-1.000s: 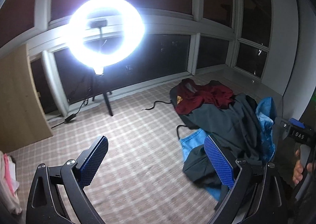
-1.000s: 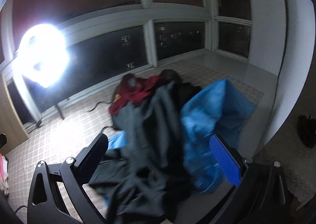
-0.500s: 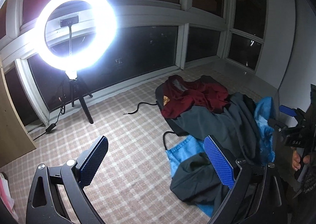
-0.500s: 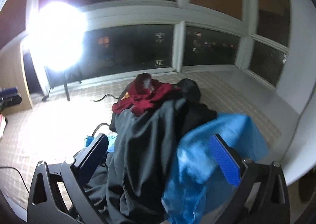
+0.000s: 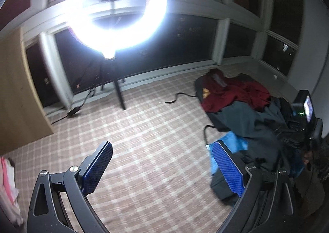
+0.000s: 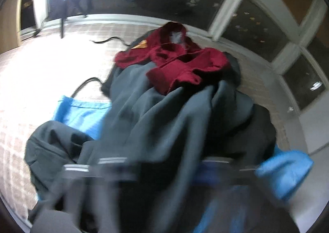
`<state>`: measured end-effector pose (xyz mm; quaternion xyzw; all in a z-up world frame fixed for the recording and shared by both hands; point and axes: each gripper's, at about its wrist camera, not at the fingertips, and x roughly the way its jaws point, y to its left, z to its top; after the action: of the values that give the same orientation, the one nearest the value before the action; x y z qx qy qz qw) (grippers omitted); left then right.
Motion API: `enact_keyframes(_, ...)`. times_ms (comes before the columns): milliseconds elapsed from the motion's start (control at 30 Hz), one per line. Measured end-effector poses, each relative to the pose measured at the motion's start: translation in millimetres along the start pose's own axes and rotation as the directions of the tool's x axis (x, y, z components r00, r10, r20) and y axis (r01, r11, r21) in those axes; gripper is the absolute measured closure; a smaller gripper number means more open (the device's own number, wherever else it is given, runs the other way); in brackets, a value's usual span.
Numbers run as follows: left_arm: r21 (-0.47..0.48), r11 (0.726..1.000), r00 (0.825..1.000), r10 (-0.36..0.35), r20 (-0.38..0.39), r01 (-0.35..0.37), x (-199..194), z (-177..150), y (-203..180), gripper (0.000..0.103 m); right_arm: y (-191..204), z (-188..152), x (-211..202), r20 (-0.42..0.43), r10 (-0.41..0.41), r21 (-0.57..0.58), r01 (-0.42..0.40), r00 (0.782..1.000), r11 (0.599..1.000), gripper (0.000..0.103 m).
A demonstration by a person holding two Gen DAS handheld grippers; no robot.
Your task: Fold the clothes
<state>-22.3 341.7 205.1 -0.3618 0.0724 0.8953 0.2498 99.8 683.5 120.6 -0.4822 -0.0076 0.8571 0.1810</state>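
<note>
A pile of clothes lies on the checked carpet: a dark red garment [image 5: 234,94] [image 6: 176,60] on top at the far end, a dark grey garment [image 5: 246,122] [image 6: 156,122] over the middle, and a bright blue one [image 5: 232,142] [image 6: 82,111] underneath. My left gripper [image 5: 164,165] is open and empty above the carpet, left of the pile. My right gripper [image 6: 164,173] is low over the grey garment and smeared by motion blur, so its jaws cannot be made out. Its body with a lit screen [image 5: 306,109] shows in the left wrist view.
A bright ring light [image 5: 116,9] on a tripod [image 5: 117,89] stands by the dark windows, with cables [image 5: 78,109] on the floor. A wooden panel [image 5: 18,97] is at the left. A black cord [image 5: 176,97] trails from the pile. Pink cloth [image 5: 8,183] lies at far left.
The right gripper has dropped down and forward onto the pile, its view now blurred. The left gripper has swung left, bringing the ring light closer to centre.
</note>
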Motion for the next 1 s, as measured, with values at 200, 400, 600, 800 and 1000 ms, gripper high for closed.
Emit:
enact_keyframes(200, -0.048, 0.998, 0.999, 0.042, 0.011, -0.041, -8, -5, 24, 0.005, -74, 29, -54, 0.209, 0.164, 0.310, -0.224, 0.964, 0.924, 0.097)
enact_keyframes(400, -0.082, 0.995, 0.996, 0.057, 0.075, -0.051, -35, -3, 43, 0.005, -131, 59, -189, 0.502, 0.013, 0.415, -0.254, 0.865, 0.874, 0.097)
enact_keyframes(600, -0.120, 0.993, 0.991, 0.023, 0.133, -0.007, -56, -10, 60, 0.005, -101, 90, -247, 0.447, -0.069, 0.371, -0.115, 0.892, 0.921, 0.097)
enact_keyframes(800, -0.135, 0.991, 0.986, 0.016, 0.167, 0.007, -81, -24, 85, 0.005, -56, 92, -306, 0.513, 0.025, 0.336, -0.228, 0.858, 0.914, 0.097)
enact_keyframes(1000, -0.185, 0.983, 0.979, 0.057, 0.194, -0.021, -114, -41, 126, 0.005, -35, 95, -401, 0.702, -0.069, 0.334, -0.242, 0.709, 0.911, 0.097)
